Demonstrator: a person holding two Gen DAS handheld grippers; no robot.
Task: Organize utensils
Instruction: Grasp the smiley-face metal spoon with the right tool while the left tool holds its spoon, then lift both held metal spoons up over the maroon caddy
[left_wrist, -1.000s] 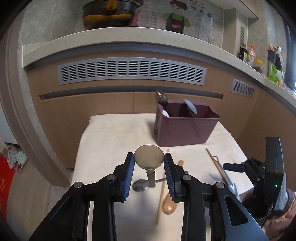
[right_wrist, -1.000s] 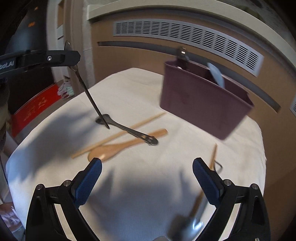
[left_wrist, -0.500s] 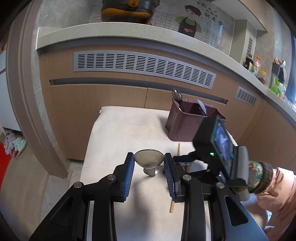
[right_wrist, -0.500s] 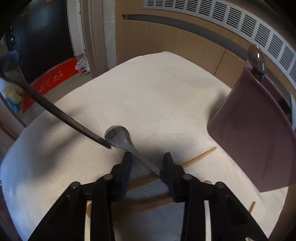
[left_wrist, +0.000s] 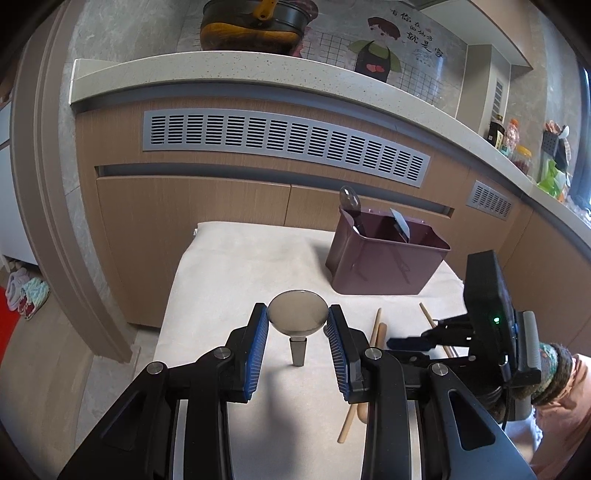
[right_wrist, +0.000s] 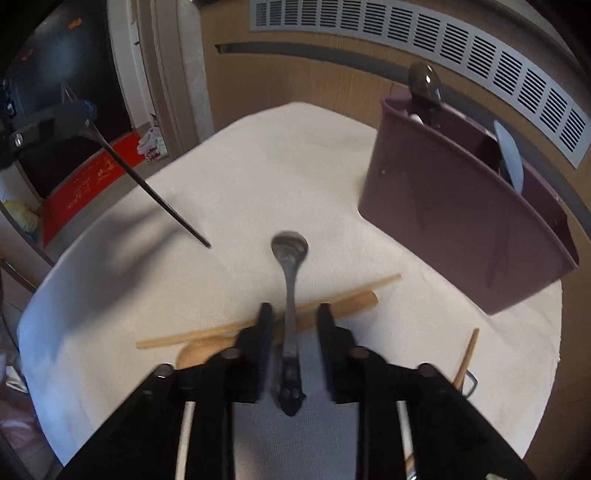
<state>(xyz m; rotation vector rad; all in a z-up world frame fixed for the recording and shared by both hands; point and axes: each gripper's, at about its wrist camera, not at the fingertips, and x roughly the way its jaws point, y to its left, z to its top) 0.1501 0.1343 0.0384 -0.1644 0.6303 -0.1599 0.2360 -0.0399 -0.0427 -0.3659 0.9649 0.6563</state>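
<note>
My left tongs (left_wrist: 297, 332) pinch a steel ladle (left_wrist: 297, 318) by its bowl, handle hanging above the desk (left_wrist: 236, 266). My right tongs (right_wrist: 293, 323) stand narrowly parted astride a metal spoon (right_wrist: 290, 254)'s handle, whether they bear on it I cannot tell. Both are stiff, light and slippery, so I'd grip mid-handle before the maroon caddy (right_wrist: 454, 218), far right.

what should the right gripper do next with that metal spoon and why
Probably close the right gripper fully on the metal spoon and lift it toward the maroon holder. The spoon's handle lies between the narrowed fingers, seemingly with gaps on either side, while the left gripper already holds a ladle.
</note>
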